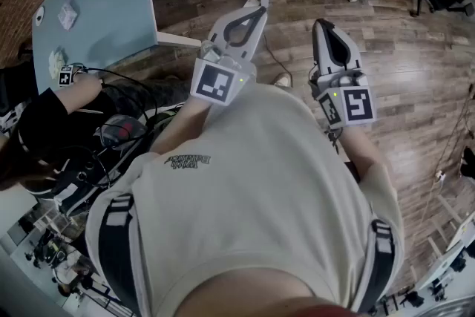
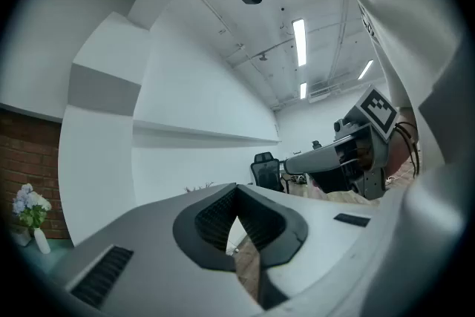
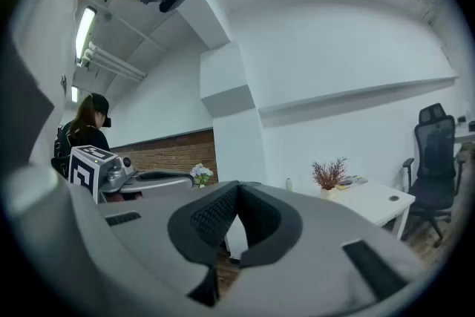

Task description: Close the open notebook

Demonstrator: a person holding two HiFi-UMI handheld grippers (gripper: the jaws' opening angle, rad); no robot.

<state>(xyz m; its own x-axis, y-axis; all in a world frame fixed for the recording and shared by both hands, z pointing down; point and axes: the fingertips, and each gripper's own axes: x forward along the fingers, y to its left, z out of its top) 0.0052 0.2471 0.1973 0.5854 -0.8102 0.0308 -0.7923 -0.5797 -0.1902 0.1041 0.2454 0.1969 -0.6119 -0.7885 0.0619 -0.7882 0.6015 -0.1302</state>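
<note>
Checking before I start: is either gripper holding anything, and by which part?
Nothing is held: the left gripper and the right gripper are both shut, with nothing between their jaws.

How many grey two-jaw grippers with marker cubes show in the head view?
2: the left gripper left of centre, the right gripper beside it. A small marker square at the blue-grey table, far left, might belong to a third.

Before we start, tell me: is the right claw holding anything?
No, the right claw is shut on itself, with nothing between its jaws.
</note>
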